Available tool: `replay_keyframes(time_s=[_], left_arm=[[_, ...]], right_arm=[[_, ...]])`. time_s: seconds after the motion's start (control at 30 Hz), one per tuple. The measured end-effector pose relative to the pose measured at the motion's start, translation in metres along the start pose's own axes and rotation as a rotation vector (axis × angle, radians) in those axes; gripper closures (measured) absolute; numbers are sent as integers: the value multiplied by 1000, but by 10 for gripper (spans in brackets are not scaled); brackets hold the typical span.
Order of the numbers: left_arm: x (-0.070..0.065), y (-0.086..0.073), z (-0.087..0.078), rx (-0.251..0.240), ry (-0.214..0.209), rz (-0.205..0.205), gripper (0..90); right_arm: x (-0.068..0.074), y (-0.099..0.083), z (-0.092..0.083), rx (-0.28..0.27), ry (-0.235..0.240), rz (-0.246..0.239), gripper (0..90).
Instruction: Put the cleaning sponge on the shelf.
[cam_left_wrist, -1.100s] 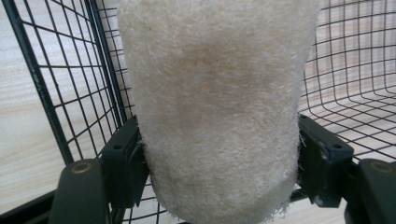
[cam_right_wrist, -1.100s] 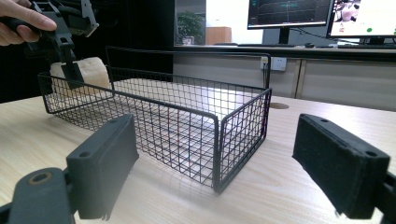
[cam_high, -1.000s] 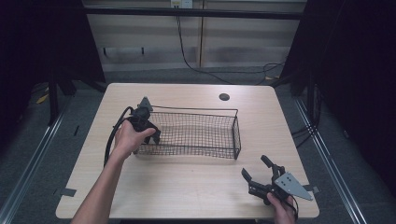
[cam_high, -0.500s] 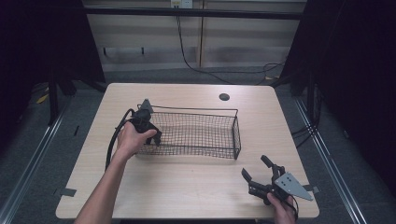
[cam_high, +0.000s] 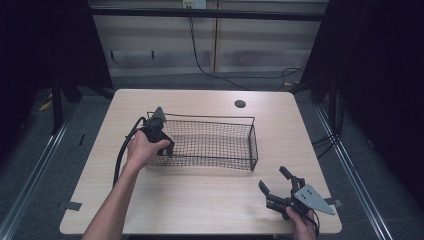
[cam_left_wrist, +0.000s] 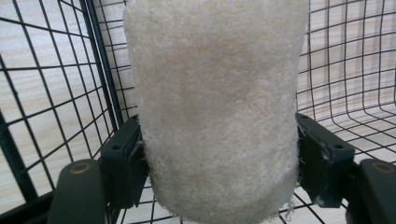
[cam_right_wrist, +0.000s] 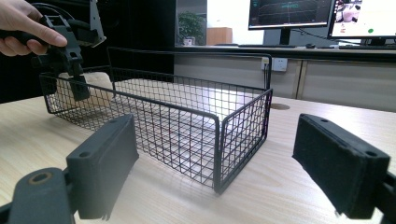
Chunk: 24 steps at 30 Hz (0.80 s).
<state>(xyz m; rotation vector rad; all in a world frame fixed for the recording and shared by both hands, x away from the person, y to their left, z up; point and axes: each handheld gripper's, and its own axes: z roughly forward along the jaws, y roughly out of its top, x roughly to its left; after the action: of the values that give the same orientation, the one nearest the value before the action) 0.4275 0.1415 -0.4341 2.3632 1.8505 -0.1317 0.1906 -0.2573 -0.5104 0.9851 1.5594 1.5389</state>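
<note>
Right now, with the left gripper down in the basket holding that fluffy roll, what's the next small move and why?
Probably open the left gripper and let go. Its jaws clamp the roll on both sides, already inside the basket with mesh all around it. The right gripper sits open near the table's edge, so nothing blocks a release.

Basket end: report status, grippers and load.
Left gripper shut on fuzzy white roll, down inside wire basket, left end. Right gripper open, idle on table. Nothing in the way.
</note>
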Motion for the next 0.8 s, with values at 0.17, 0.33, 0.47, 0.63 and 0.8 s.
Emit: replay_keyframes(time_s=[0.17, 0.33, 0.47, 0.63, 0.8], left_arm=[[0, 0, -1, 10, 2, 17, 281], [1, 1, -1, 14, 1, 15, 279], [0, 1, -1, 30, 7, 27, 277], [0, 1, -1, 40, 9, 46, 259], [0, 1, -3, 26, 0, 46, 230]], right_arm=[[0, 0, 0, 1, 1, 2, 131], [0, 0, 0, 0, 0, 1, 131], [0, 0, 0, 1, 0, 5, 131], [0, 0, 0, 1, 1, 1, 131], [0, 0, 0, 1, 2, 1, 131]])
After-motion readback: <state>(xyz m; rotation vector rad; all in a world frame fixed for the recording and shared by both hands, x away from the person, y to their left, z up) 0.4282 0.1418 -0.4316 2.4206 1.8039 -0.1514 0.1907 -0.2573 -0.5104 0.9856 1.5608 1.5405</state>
